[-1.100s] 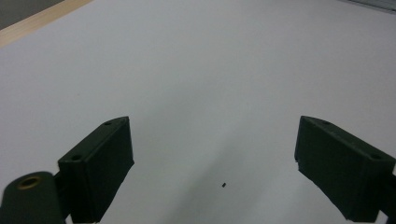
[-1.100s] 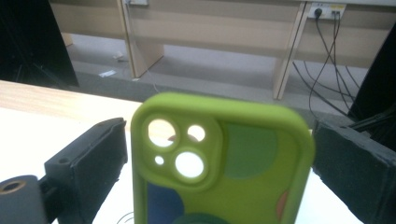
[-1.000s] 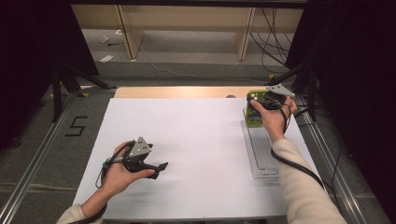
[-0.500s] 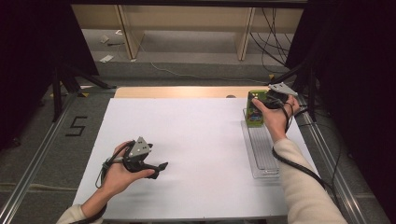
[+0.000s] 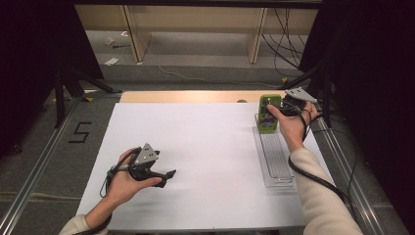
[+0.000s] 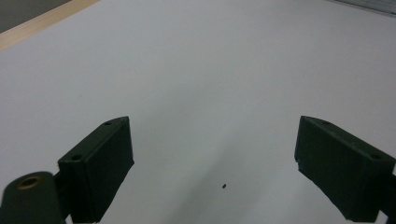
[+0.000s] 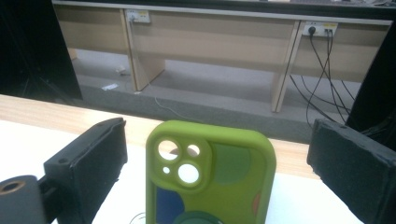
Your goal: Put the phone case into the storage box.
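Camera holes in green phone case [image 7: 210, 175] face right gripper [image 7: 219, 177].

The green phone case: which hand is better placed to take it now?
Right. The right tool has its open jaws on either side of the green phone case. The left tool rests far across the table.

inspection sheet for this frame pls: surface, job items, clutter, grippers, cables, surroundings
Surface: white table top, one tiny dark speck.
Job's things: green phone case upright at the far end of a clear tray.
Clutter: nothing seen.
Grippers: right gripper open, jaws either side of the case, not touching; left gripper open over bare table.
Cables: a black cable trails along the right sleeve.
Surroundings: wooden desks, wall sockets, floor cables.
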Demonstrator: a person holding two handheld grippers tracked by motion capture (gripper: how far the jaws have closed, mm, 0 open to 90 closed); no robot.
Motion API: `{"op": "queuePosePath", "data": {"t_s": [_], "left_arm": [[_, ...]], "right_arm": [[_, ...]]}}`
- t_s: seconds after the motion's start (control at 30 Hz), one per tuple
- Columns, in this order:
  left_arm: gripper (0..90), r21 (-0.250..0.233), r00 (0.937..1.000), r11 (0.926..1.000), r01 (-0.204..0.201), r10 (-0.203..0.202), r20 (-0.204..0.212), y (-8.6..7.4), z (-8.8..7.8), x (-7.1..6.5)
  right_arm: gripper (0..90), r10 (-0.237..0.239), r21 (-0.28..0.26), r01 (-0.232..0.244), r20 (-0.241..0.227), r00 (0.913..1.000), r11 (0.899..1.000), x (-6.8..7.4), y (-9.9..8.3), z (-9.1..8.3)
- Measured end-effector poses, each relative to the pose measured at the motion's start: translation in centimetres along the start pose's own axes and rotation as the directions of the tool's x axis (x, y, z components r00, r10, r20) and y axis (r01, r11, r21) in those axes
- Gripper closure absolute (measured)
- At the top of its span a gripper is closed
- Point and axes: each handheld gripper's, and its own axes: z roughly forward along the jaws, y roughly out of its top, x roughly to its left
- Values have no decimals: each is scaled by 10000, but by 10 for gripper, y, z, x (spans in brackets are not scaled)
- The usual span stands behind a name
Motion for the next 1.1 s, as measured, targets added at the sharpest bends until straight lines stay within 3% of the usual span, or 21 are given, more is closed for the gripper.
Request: {"op": "queuePosePath", "data": {"t_s": [0.47, 1.1], "left_arm": [[112, -82, 10000, 10000, 46, -46, -65, 1, -1, 0], [114, -161, 9999, 9998, 103, -105, -81, 1, -2, 0]], "right_arm": [[89, -163, -269, 157, -217, 9996, 9995, 8, 2, -21], [123, -509, -241, 482, -1246, 9909, 9985, 27, -7, -44]]}}
